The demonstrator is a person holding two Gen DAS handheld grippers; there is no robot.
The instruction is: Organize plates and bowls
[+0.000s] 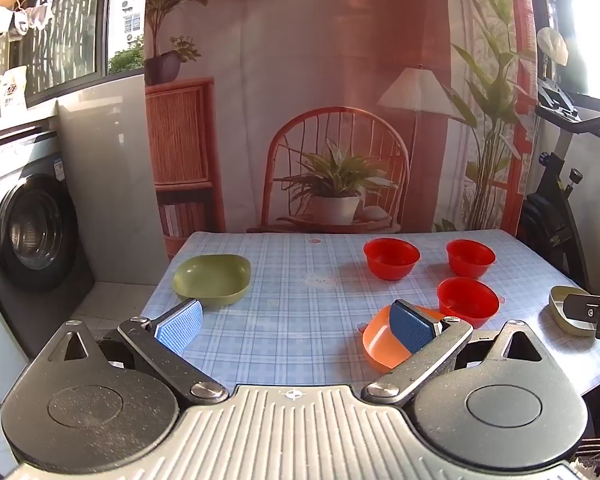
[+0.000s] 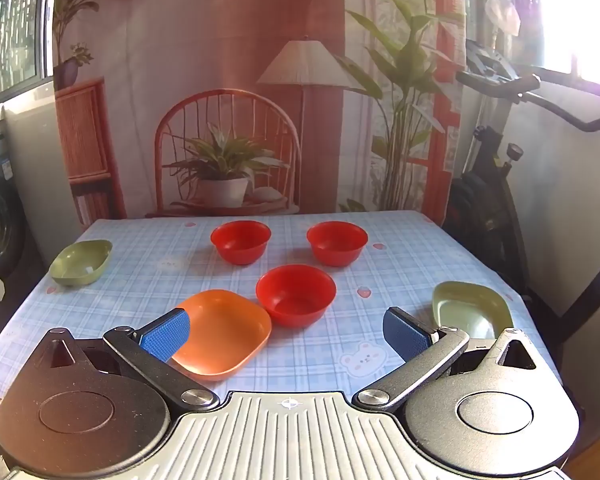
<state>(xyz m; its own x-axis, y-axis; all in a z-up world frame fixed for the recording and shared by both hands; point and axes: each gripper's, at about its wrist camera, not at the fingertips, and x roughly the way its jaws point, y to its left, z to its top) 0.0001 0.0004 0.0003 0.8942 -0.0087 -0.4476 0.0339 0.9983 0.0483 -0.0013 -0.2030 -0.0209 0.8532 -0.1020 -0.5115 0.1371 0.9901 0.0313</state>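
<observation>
Covering the table point(image 2: 400, 248) is a pale blue checked cloth with small strawberry and bear prints, and behind it hangs a printed backdrop point(image 2: 228, 80) of a rattan chair, potted plants and a floor lamp. A washing machine point(image 1: 32, 232) stands off the table's left side under a window, and an exercise bike point(image 2: 500, 168) stands off the right side. Three red bowls point(image 2: 296, 294) sit in a triangle near the middle, two at the back and one nearer. An orange plate point(image 2: 224, 332) lies just beside the near bowl, on its left. One green plate point(image 2: 80, 262) rests at the far left edge, another green plate point(image 2: 472, 310) at the right edge. The left gripper point(image 1: 296, 322) hovers over the near edge, fingers spread wide and holding nothing; its right finger hides part of the orange plate. The right gripper point(image 2: 286, 332) is likewise wide open and empty, between the orange plate and the right-hand green one.
</observation>
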